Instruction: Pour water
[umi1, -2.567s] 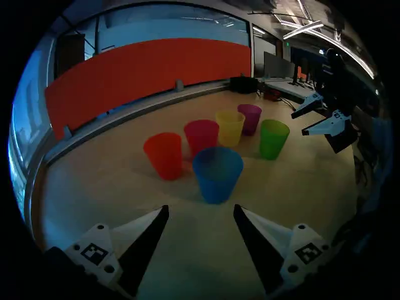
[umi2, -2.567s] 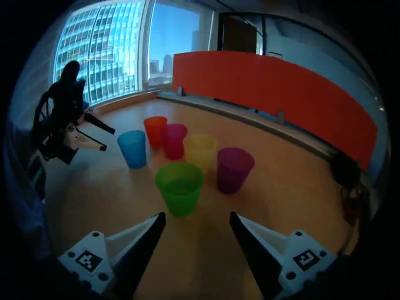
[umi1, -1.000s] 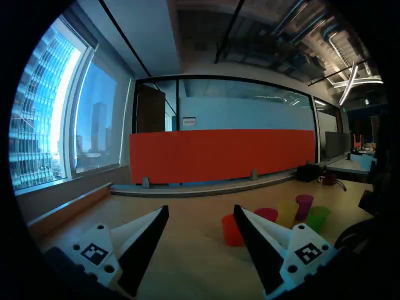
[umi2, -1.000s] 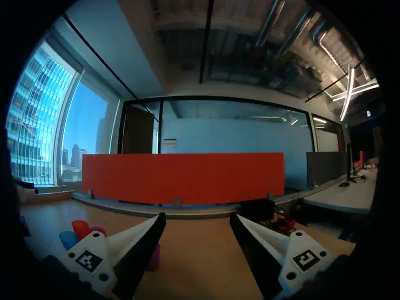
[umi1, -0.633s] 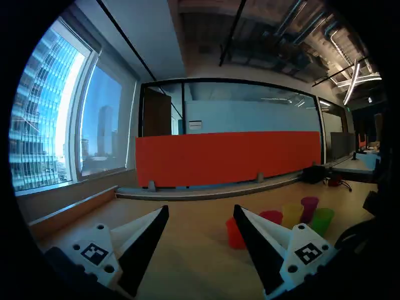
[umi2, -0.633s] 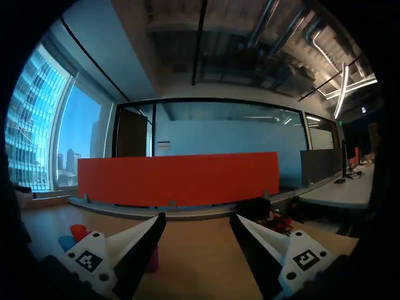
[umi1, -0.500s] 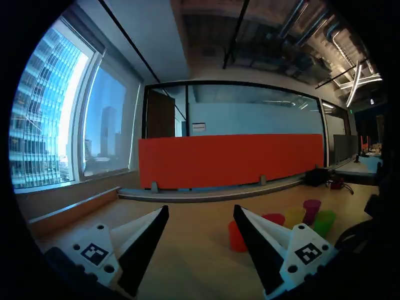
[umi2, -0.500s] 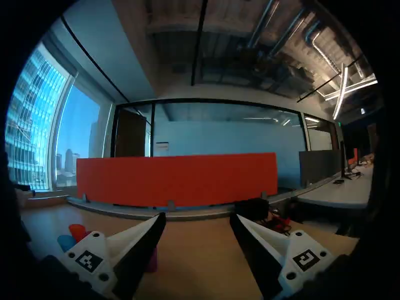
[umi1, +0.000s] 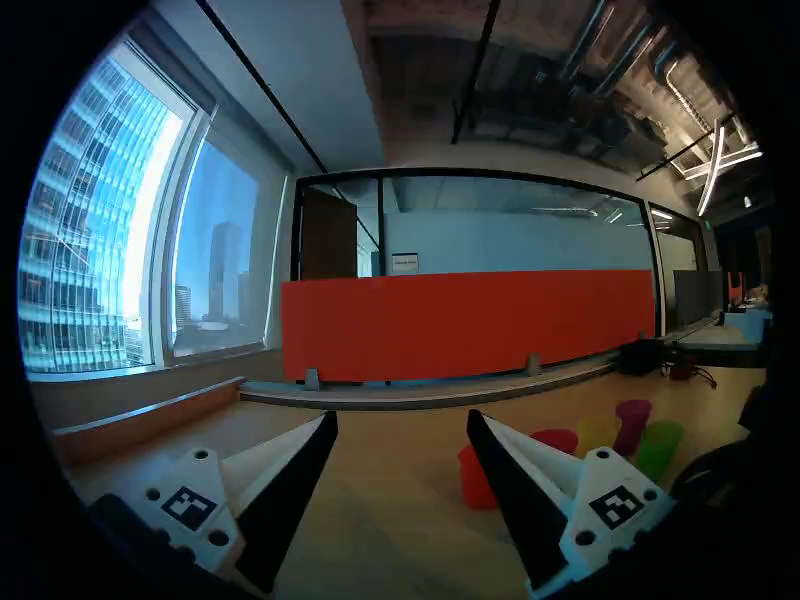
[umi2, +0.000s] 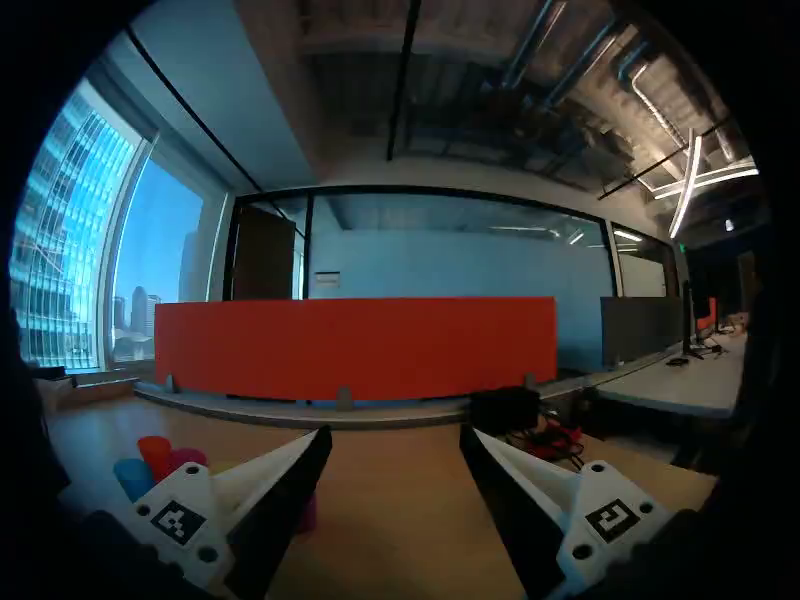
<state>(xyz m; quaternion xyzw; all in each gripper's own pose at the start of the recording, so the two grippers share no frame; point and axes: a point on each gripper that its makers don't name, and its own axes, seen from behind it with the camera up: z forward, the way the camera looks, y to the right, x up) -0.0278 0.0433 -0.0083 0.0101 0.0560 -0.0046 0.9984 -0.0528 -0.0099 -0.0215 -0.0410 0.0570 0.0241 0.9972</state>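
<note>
the left tongs are released, their two white fingers spread wide with nothing between them, held low over the pale wooden surface and pointing level toward the far orange partition. in the left gripper view the cups stand clustered on the surface to the right, partly behind the right finger: an orange cup nearest, then a pink cup, a yellow cup, a purple cup and a green cup. the right tongs are likewise released and empty. in the right gripper view a blue cup sits at the far left with the orange and pink ones just beside it. a black bag rests near the partition. whether any cup holds water cannot be told.
</note>
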